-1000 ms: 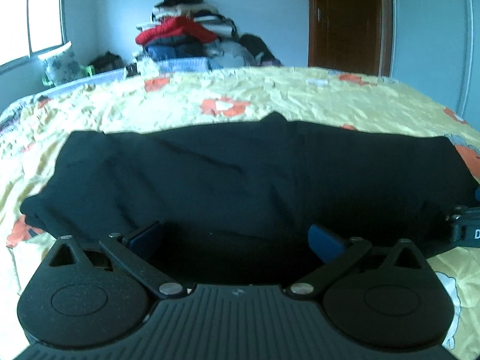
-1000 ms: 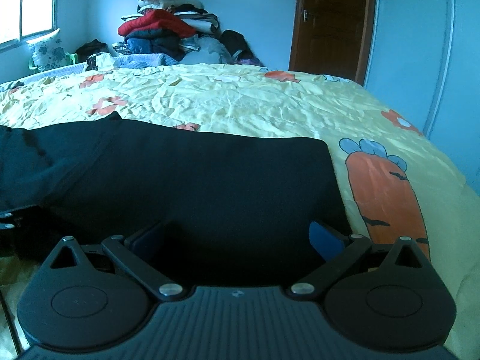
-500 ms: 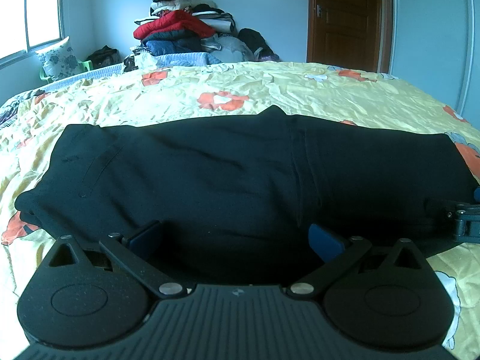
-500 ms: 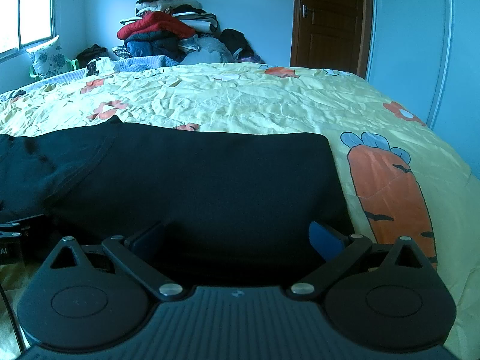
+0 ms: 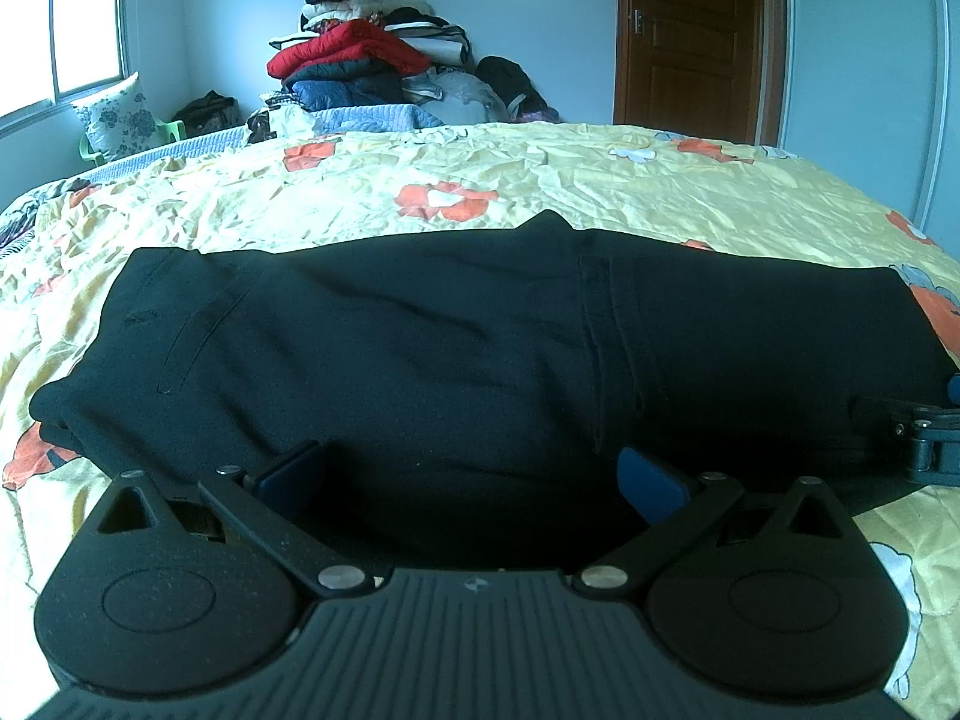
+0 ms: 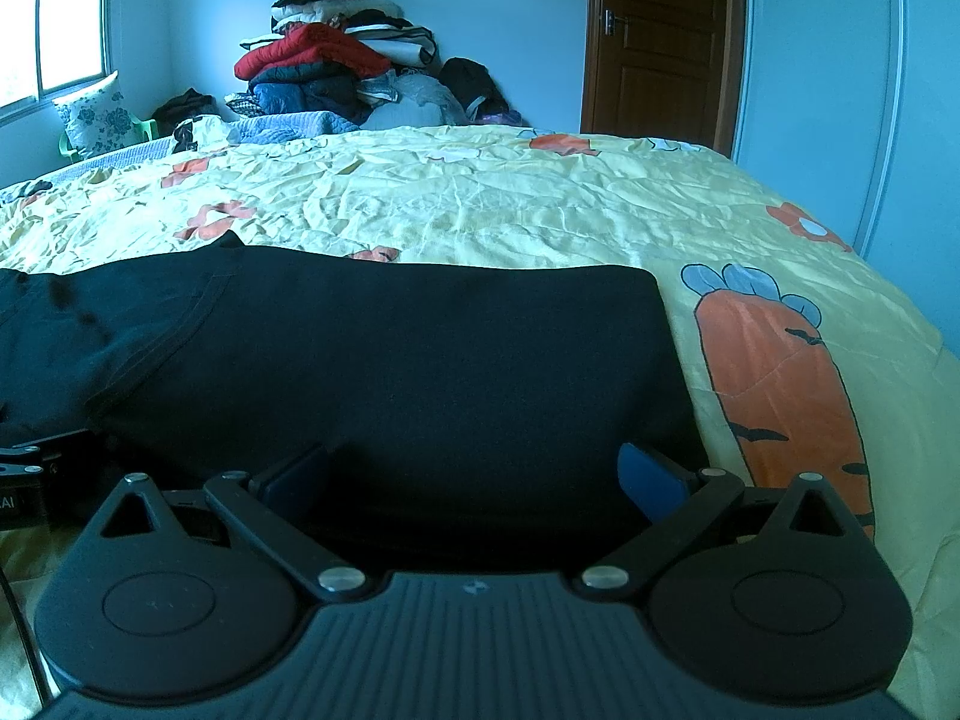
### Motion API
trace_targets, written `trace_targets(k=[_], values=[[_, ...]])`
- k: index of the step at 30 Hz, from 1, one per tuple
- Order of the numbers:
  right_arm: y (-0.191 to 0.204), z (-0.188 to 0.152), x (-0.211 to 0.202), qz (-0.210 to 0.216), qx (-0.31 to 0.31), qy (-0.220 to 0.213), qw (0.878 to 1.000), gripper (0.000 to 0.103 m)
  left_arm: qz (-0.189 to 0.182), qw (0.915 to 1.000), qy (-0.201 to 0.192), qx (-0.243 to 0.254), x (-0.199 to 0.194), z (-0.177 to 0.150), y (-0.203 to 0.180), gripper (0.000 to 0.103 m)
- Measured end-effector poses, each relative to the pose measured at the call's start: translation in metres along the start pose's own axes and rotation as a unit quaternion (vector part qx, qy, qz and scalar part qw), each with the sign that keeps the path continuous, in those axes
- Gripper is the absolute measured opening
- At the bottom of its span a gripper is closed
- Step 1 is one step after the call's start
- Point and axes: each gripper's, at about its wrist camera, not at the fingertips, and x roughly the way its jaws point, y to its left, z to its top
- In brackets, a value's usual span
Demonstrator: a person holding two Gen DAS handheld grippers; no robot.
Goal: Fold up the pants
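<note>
Both cameras have come up a touch over the last second, and the far wall and door now show more fully; the black pants (image 5: 480, 348) lie flat and sharp in view, spread left to right across the near part of the yellow bed (image 5: 540, 192). Left tongs (image 5: 471, 477) sit wide open over the near edge of the cloth, blue pads well apart, nothing between them. Right tongs (image 6: 474, 477) are the same story: spread wide, hovering at the near hem, holding nothing. In the left view the pocket seam and waist end lie to the left, and the right tongs just poke in at the right edge. In the right view the pants (image 6: 390, 360) end in a clean straight edge just short of the carrot print (image 6: 786, 396) on the cover. The cloth has barely shifted, only settled flatter, so my read is that one lengthwise fold is already laid and both tongs have let go and backed off a little. Next call, I'd judge, is a fresh pinch on one end for the crosswise fold. The clothes pile (image 5: 360, 66) at the far wall plays no part.
</note>
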Motion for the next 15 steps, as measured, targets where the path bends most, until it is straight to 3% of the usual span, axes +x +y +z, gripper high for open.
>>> trace_targets(k=[15], values=[[-0.0001,0.0000,0.0000,-0.001,-0.002,0.000,1.000,0.103,0.000,1.0000,0.000,0.000,0.0000,0.0002,-0.0002,0.103]])
